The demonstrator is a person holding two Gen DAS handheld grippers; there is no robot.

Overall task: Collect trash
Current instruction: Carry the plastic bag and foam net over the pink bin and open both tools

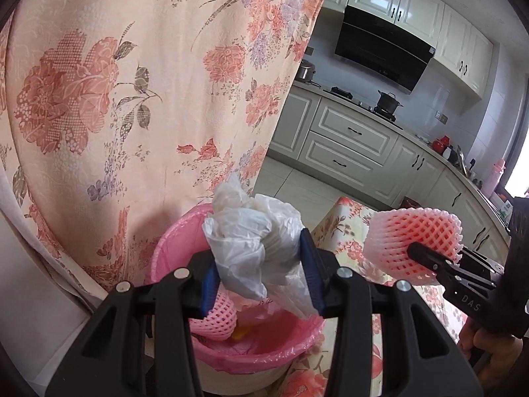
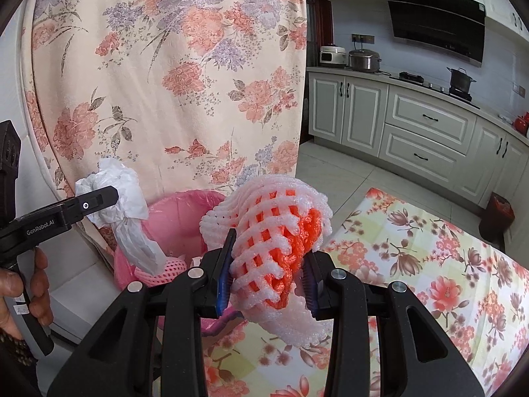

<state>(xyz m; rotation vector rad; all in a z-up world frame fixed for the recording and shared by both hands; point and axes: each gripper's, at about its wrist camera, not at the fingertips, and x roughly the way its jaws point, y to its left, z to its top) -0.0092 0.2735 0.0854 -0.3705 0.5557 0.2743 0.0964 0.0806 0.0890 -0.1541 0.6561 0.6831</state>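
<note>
My left gripper (image 1: 261,274) is shut on a crumpled white plastic bag (image 1: 251,238) and holds it above a bin lined with a pink bag (image 1: 172,248). A pink foam net (image 1: 215,317) lies inside the bin. My right gripper (image 2: 267,278) is shut on a white and orange foam fruit net (image 2: 271,241), held over the table edge just right of the bin (image 2: 178,218). The right gripper and its foam net (image 1: 413,241) show at the right of the left wrist view. The left gripper with the plastic bag (image 2: 115,198) shows at the left of the right wrist view.
A floral curtain (image 1: 132,99) hangs right behind the bin. A table with a floral cloth (image 2: 429,264) lies to the right. Kitchen cabinets (image 2: 429,125) with a hob and pots stand at the back across a tiled floor.
</note>
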